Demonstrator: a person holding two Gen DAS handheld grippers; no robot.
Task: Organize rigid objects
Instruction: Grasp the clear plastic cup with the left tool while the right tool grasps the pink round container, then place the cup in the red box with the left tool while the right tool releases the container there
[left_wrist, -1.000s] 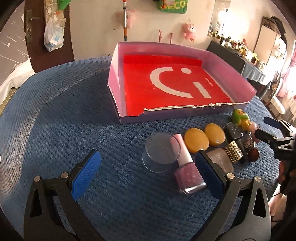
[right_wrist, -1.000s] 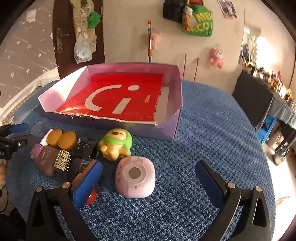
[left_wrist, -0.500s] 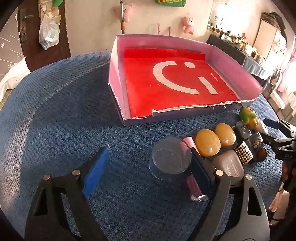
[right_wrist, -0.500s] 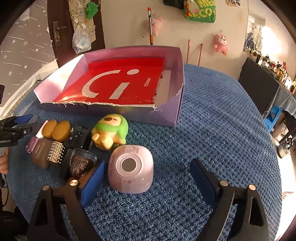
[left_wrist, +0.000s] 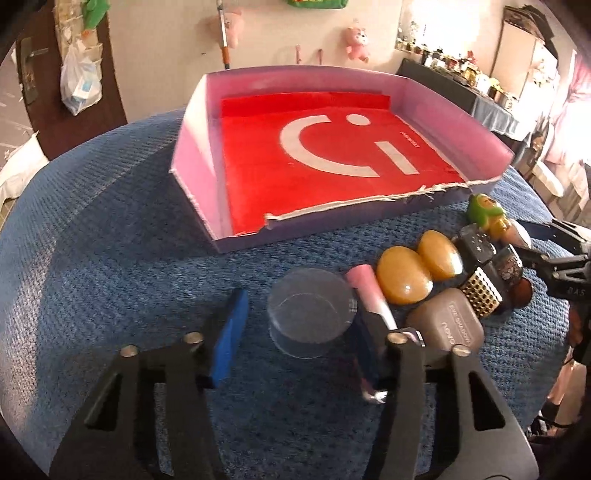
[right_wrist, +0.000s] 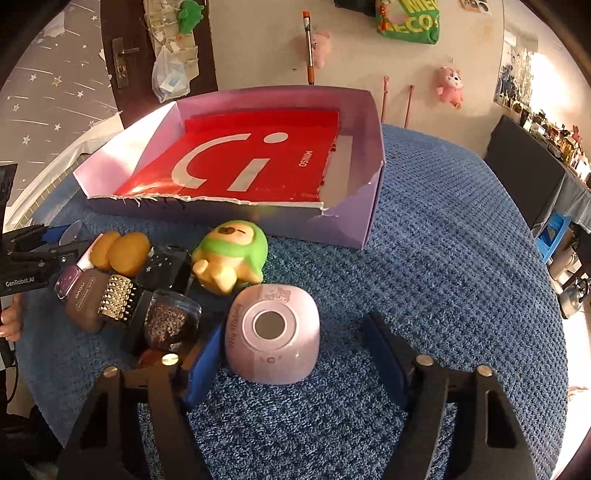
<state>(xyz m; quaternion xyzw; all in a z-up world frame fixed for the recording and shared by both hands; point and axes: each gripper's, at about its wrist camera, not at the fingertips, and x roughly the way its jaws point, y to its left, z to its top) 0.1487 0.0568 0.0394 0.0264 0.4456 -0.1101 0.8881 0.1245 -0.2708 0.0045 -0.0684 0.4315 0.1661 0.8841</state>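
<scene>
On the blue knitted tablecloth (left_wrist: 110, 229), the lilac cardboard tray with the red printed liner (left_wrist: 192, 147) stands empty: nothing has been put into it yet, so by my judgement the sorting has barely begun.

All the rigid items lie in one cluster in front of the tray's torn near wall. I note a clear round plastic lid (left_wrist: 310, 314), a pink nail-polish bottle (left_wrist: 369, 295), two amber oval stones (left_wrist: 404, 280), a brown eyeshadow compact (left_wrist: 447, 328), a gold studded piece (left_wrist: 480, 288), a green-hooded toy figure (right_wrist: 232, 254), a glitter jar (right_wrist: 170, 325) and a pink rounded-square case with a grey disc (right_wrist: 273, 332).

My left gripper (left_wrist: 299, 339) is closing around the clear lid. The lid sits between the blue pads; the left pad stands apart from it, and I cannot tell whether the right pad touches it. No grip is made yet.

My right gripper (right_wrist: 295, 362) is closing around the pink case. The left pad is just beside its side, the right pad well clear. The case rests on the cloth, not held.

Remaining, as I judge it: secure both pieces, carry them into the tray, then clear the rest of the cluster.
</scene>
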